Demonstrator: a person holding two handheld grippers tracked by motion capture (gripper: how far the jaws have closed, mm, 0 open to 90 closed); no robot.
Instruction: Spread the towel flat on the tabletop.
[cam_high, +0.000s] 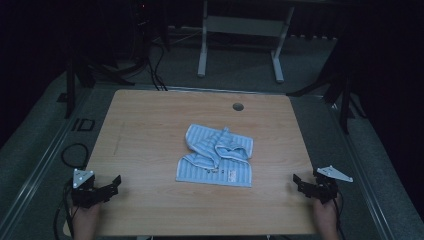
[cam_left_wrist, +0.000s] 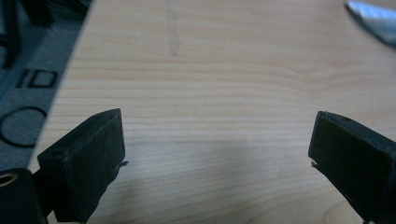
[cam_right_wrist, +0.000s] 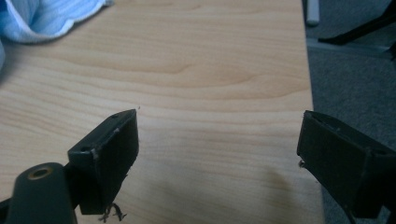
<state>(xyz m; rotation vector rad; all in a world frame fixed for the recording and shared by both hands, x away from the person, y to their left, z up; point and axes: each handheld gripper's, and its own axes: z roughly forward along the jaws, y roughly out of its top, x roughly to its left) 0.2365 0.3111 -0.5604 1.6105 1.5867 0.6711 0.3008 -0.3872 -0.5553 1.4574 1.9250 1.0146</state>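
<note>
In the high view, a crumpled light-blue striped cloth towel (cam_high: 216, 156) is lying at the middle of the pale wooden table (cam_high: 150, 120), its flatter part nearest the person and its bunched folds heaped toward the far side. Its long axis is running roughly left to right. The left gripper (cam_high: 116, 186) is resting near the near left corner and the right gripper (cam_high: 297, 182) near the near right corner, each held in a hand, both well apart from the towel. The towel is lying inward and slightly farther away from both tools; the right gripper is looking a little nearer to it, though the difference is slight.

In the left gripper view, the two black jaws are standing wide apart with nothing between them, hovering over bare wood; a sliver of the towel (cam_left_wrist: 373, 17) is peeking in at the far right corner.

In the right gripper view, the jaws are likewise spread wide and gripping nothing. Here the towel's hemmed edge (cam_right_wrist: 46, 16) is showing at the far left, and the table's right edge with grey carpet (cam_right_wrist: 355, 79) beyond.
</note>
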